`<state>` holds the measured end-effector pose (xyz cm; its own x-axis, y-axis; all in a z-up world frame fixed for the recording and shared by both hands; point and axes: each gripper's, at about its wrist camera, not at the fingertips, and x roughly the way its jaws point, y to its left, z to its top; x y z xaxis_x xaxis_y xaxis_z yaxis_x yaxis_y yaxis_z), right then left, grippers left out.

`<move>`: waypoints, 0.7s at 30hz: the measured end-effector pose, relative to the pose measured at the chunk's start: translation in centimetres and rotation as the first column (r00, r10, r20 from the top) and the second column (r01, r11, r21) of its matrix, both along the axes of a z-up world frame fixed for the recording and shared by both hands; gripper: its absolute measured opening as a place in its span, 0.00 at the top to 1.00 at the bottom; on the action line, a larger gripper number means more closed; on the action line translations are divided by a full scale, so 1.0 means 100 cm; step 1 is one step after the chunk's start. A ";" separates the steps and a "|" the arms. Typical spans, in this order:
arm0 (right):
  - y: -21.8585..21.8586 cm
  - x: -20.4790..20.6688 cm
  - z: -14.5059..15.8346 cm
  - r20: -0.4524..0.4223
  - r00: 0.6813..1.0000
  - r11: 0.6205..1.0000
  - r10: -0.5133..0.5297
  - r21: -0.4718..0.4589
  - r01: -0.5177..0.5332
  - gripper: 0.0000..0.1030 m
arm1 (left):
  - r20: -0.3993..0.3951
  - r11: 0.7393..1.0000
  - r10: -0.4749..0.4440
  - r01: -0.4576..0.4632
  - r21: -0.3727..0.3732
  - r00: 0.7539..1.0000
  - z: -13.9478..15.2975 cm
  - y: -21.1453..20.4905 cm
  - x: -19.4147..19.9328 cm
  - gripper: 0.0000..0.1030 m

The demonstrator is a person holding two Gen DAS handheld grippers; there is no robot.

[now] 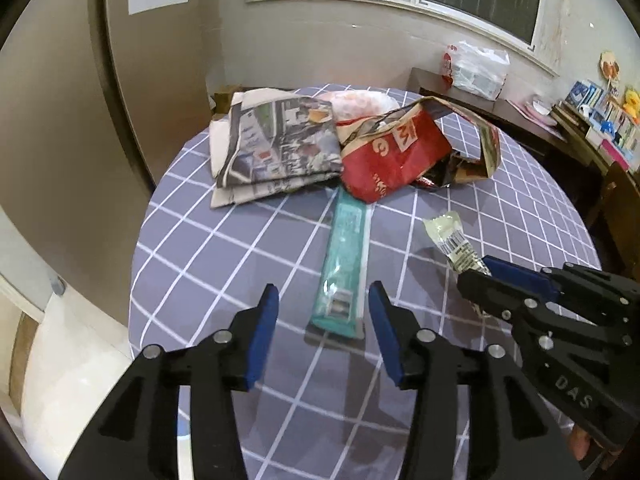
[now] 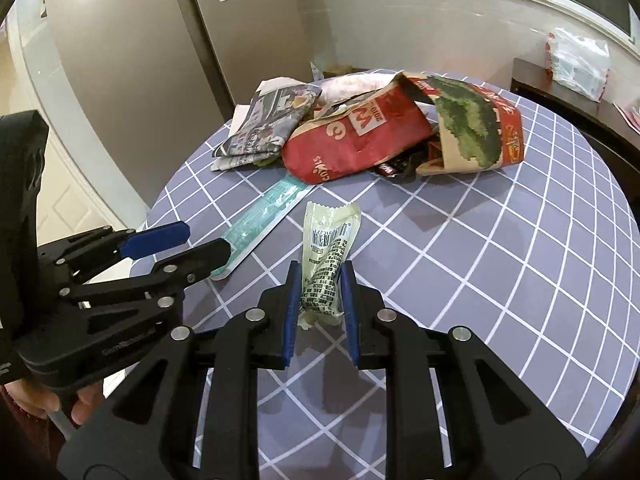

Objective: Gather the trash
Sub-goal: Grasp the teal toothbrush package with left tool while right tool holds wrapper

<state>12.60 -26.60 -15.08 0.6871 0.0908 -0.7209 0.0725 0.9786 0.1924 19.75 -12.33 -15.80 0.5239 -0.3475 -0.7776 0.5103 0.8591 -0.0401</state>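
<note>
Clearly tilted downward, the left gripper (image 1: 324,300) gapes around the teal box (image 1: 345,264); the right gripper (image 2: 320,280) clamps the wrapper (image 2: 330,256).

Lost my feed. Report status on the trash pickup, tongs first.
Right tongs shut on pale wrapper. Left tongs open, teal packet between them, unpinched. Red paper bag overlaps packet's far end.

One round table (image 1: 520,216) with a checked cloth carries one folded newspaper (image 1: 276,144) near its far edge, one red paper bag (image 1: 392,156) beside it, one long teal package (image 1: 344,264) toward the middle, and one pale green wrapper (image 2: 326,256). Two grippers show.
</note>
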 end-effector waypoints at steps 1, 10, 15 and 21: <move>-0.002 0.000 0.000 0.003 1.000 1.000 -0.003 0.002 0.003 0.80 | 0.000 1.000 -0.001 0.001 0.007 1.000 0.000 -0.002 0.001 0.55; -0.009 0.002 -0.003 0.003 1.000 1.000 -0.022 0.016 0.022 0.80 | 0.008 0.997 0.000 -0.001 0.083 1.000 -0.011 -0.029 0.008 0.66; 0.000 0.001 0.001 0.010 1.000 1.000 -0.010 0.007 0.010 0.81 | 0.001 1.000 0.012 -0.012 0.015 1.000 -0.008 -0.018 0.005 0.89; 0.022 -0.004 0.010 0.025 0.999 0.999 0.037 0.001 -0.037 0.81 | -0.051 0.990 0.035 -0.041 -0.137 0.998 -0.002 0.020 -0.005 0.93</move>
